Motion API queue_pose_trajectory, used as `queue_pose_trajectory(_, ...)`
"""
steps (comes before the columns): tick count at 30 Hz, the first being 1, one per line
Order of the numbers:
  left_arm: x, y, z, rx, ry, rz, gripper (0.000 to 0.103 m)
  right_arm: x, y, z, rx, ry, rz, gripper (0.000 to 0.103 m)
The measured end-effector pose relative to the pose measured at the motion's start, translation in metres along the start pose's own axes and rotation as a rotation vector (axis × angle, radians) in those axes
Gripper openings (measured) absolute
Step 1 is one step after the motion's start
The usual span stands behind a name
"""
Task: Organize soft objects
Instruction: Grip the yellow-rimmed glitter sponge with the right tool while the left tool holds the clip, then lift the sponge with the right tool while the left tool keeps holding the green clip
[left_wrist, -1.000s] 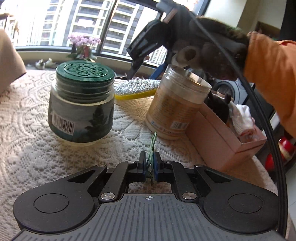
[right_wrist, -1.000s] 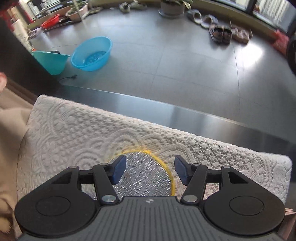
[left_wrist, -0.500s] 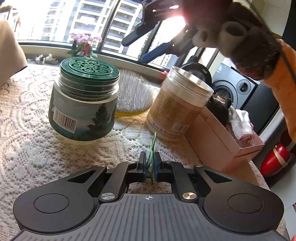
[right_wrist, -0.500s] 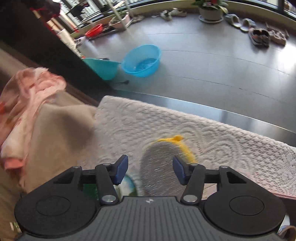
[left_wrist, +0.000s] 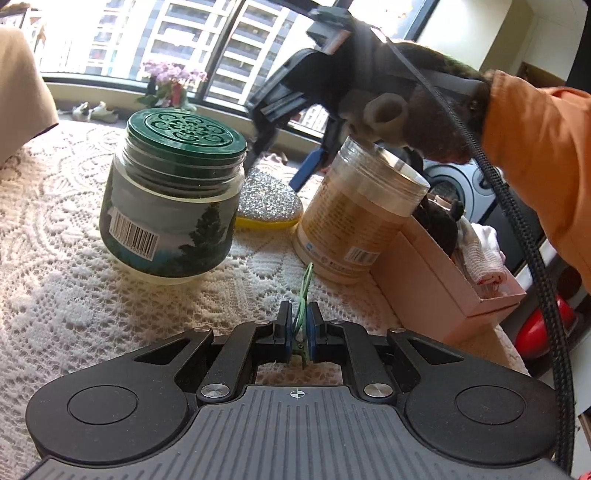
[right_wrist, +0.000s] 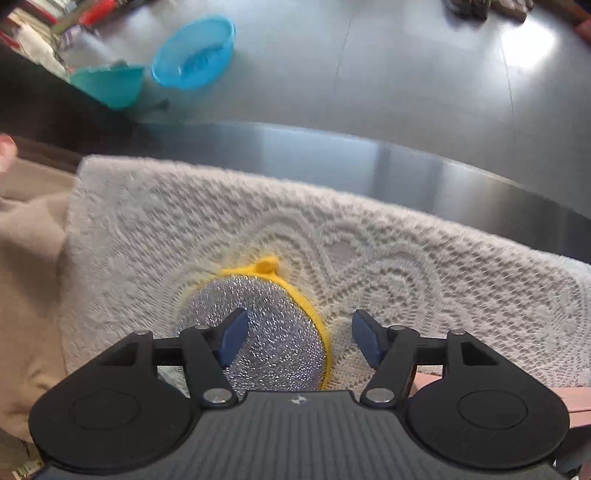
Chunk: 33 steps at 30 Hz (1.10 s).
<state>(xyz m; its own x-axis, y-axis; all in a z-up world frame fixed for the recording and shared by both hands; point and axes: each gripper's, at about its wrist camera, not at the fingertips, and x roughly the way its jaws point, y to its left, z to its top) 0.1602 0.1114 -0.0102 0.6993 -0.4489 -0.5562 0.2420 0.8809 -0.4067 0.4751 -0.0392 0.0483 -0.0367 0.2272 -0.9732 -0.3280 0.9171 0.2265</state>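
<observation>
Broadly, a white lace cloth (left_wrist: 55, 258) covers the table and carries everything. Largest on it is a glass jar (left_wrist: 170, 206) with a green embossed lid; its label shows fir trees and a barcode, but no wording can be read. Beside it stands a tan canister (left_wrist: 351, 218) with a clear lid, its print too small to make out apart from small barcode stickers. To the right, an open pink box (left_wrist: 436, 280) holds a dark plush piece and white cloths. Behind and between the two jars lies the round silver scrub pad (right_wrist: 266, 332) with a yellow rim.

Only the left wrist view shows the jars, the box and a gloved hand (left_wrist: 417, 122) in an orange sleeve. Only the right wrist view shows the grey floor with two blue basins (right_wrist: 192, 51).

Over the pad, the right gripper (right_wrist: 295, 341) points steeply down, jaws opening and clear of the pad. Smallest, the left gripper (left_wrist: 298, 325) is clenched on a thin green wire loop (left_wrist: 304, 291).
</observation>
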Motion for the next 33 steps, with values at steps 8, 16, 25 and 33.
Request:
queue_pose_trajectory(8,-0.002,0.004,0.001,-0.018,-0.002,-0.007,0.010,-0.012,0.017,-0.014,-0.071,-0.047,0.114,0.056)
queue_pose_trajectory(16,-0.007,0.003,0.003,-0.004,-0.025,0.013,0.010,-0.066,0.017,-0.050,-0.067,-0.194,0.260,0.049)
queue_pose_trajectory(25,-0.007,0.012,0.005,-0.068,-0.026,0.032,0.010,-0.050,0.052,-0.078,-0.162,-0.151,0.301,0.023)
queue_pose_trajectory(33,-0.020,-0.003,0.016,-0.055,-0.089,0.064,0.008,-0.081,0.047,-0.095,-0.152,-0.274,0.222,0.014)
